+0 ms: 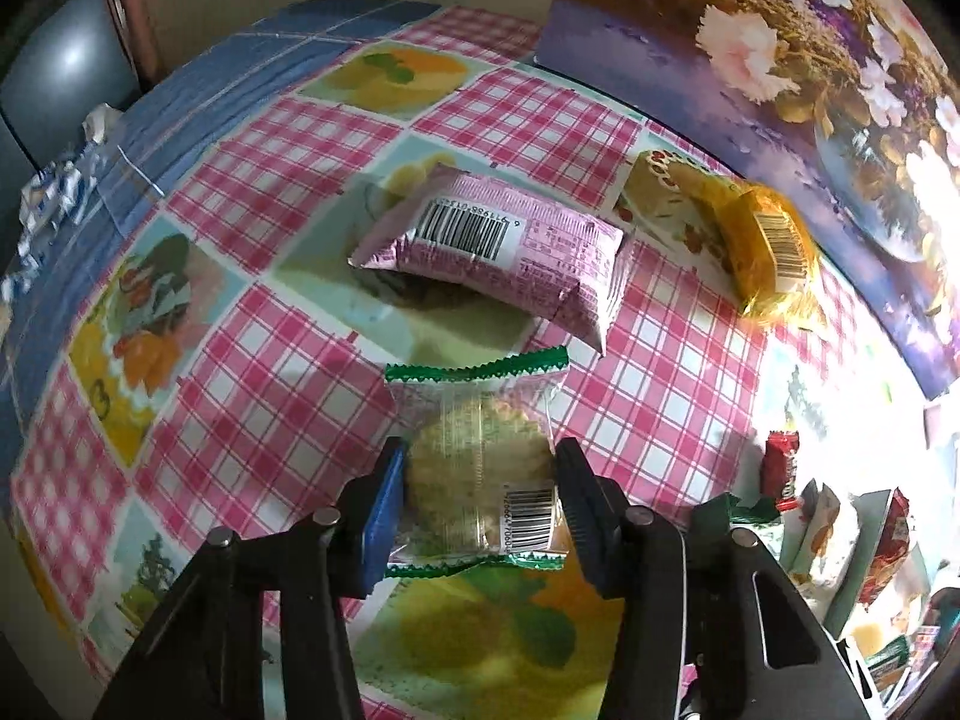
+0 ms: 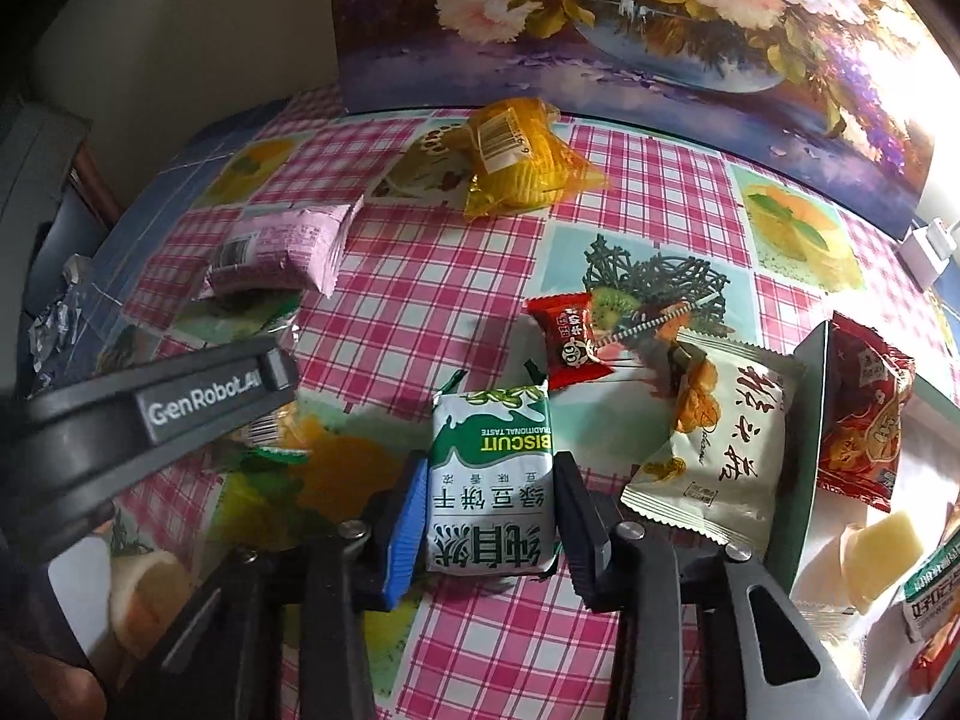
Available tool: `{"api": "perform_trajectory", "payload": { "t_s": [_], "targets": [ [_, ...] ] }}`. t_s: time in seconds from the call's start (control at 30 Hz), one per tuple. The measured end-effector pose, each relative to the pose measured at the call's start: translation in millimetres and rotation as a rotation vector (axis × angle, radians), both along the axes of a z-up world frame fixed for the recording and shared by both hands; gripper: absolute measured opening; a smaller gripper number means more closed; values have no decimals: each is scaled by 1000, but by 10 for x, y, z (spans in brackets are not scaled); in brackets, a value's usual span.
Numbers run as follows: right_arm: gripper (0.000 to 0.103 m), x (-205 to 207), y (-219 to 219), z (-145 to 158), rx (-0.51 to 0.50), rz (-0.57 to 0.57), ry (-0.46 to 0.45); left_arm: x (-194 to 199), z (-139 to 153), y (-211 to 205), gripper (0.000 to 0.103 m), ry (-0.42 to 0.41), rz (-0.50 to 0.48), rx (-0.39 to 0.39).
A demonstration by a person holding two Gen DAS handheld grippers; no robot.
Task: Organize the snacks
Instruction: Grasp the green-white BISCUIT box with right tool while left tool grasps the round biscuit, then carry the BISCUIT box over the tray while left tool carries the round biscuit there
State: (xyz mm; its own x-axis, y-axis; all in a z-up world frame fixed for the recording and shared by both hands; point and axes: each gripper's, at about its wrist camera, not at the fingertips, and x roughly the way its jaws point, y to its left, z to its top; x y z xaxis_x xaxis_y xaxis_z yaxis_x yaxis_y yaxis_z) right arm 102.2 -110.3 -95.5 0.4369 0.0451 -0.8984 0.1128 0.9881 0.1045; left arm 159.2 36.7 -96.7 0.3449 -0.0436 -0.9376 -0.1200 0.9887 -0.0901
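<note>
left wrist view: left gripper [image 1: 480, 474] pinches a clear green-edged biscuit pack [image 1: 480, 468] mid-table, checked cloth [image 1: 288, 396] open around it. right gripper [image 2: 489, 516] clamps a green biscuit packet [image 2: 491, 480], beige packet [image 2: 720, 450] near.

The right gripper [image 2: 489, 525] clamps the green biscuit packet [image 2: 491, 483]; a red candy [image 2: 567, 339] lies just beyond it; a white snack bag [image 2: 723, 450] sits beside its right finger.

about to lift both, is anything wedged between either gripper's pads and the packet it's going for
Nothing visible. The left gripper has its pads against the sides of the clear green-edged cookie packet, and the right gripper is shut on the green and white biscuit packet. The small red candy wrapper lies beyond the pads on the checked tablecloth.
</note>
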Motion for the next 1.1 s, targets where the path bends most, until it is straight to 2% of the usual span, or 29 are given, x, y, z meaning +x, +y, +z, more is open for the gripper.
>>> {"api": "perform_trajectory", "payload": {
  "t_s": [0.17,0.43,0.67,0.87,1.0,1.1],
  "targets": [
    [42,-18,-14,17,15,-2,-1,-5,75,-3,51,-15,-9,4],
    [42,-106,-76,285,22,-24,-65,-90,570,-1,51,-130,-13,29],
    [43,-191,-242,501,33,-78,-96,-216,827,-70,51,-193,-37,28],
    [43,-339,-516,692,25,-167,-113,-351,1014,-189,51,-232,-60,30],
    [42,-453,-731,814,29,-229,-133,-446,1136,-289,51,-260,-55,-17],
    [43,-566,-917,917,21,-276,-149,-513,1189,-452,51,-278,-97,-7]
  ]
}}
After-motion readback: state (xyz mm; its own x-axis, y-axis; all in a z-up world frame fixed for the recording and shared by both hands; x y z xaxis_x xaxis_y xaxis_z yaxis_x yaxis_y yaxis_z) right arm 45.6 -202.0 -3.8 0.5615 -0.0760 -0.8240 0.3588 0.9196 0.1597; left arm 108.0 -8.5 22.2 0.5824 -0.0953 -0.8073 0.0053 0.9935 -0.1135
